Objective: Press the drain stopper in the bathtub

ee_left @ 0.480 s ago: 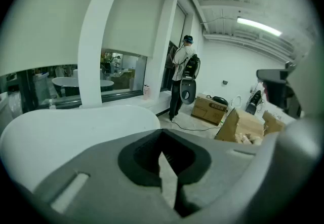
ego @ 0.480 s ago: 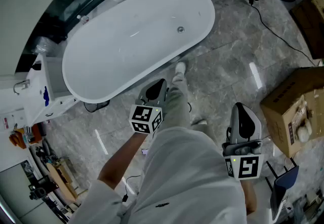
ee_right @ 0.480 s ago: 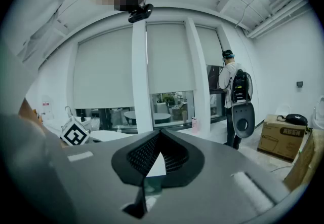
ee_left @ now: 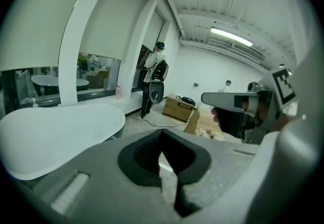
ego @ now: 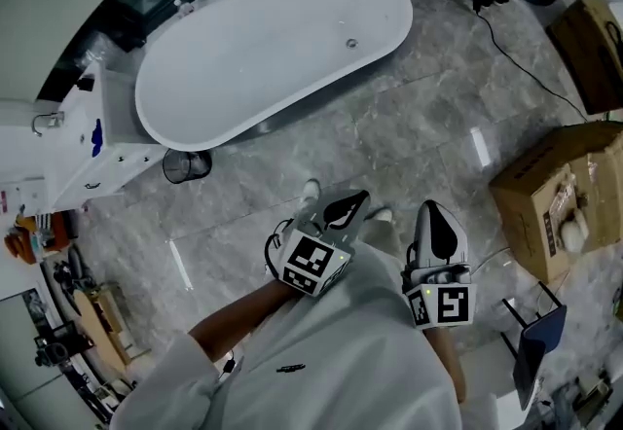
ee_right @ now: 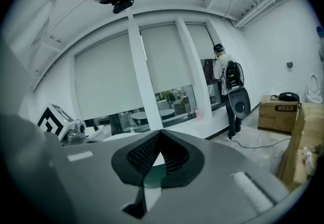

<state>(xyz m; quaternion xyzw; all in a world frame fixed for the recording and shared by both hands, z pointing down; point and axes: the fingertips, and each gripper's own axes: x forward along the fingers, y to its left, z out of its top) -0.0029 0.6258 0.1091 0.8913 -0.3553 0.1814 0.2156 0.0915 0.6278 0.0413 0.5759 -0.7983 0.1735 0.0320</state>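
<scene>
The white oval bathtub (ego: 263, 49) lies at the top of the head view, with its small round drain stopper (ego: 351, 44) on the tub floor toward the right end. Both grippers hang over the grey marble floor, well short of the tub. My left gripper (ego: 343, 208) is shut and holds nothing; in its own view the shut left gripper (ee_left: 169, 177) has the tub (ee_left: 55, 129) off to the left. My right gripper (ego: 434, 221) is beside it, also shut and empty. The right gripper view shows the right gripper (ee_right: 152, 172) with its jaws together.
Cardboard boxes (ego: 553, 195) stand at the right, with a black cable (ego: 526, 68) running across the floor. A small dark bin (ego: 183, 165) sits by the tub's near end, next to a white cabinet (ego: 88, 146). Another person (ee_left: 156, 73) stands by the windows.
The tub now lies farther from both grippers. My left gripper has drawn back from the tub's near rim and sits closer to the right one.
</scene>
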